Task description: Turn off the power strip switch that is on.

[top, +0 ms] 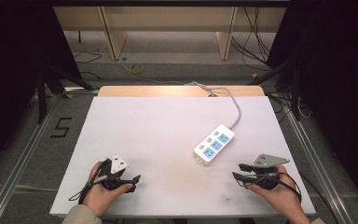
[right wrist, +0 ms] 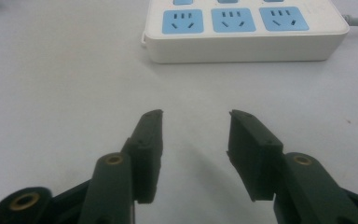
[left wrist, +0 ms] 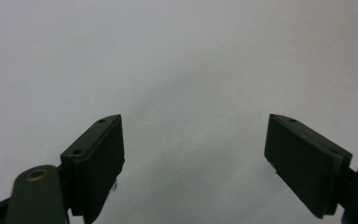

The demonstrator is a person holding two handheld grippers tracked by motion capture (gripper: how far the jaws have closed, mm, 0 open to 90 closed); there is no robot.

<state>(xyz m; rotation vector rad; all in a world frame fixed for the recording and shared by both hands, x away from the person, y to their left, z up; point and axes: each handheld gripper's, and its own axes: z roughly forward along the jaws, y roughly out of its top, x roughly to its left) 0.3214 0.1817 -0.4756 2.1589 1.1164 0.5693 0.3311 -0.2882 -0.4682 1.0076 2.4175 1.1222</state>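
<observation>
A white power strip with blue sockets lies on the white tabletop, right of centre; its grey cable runs to the far edge. My right gripper rests near the front right, open, pointing left toward the strip. In the right gripper view the open jaws hold nothing, and the power strip lies a short way ahead with three blue sockets facing up. My left gripper sits at the front left in a hand. Its jaws stand wide open over bare white surface.
Metal rails flank the table on both sides. A black "5" is marked on the grey floor at left. Wooden furniture legs and loose cables, including a yellow coil, lie beyond the far edge.
</observation>
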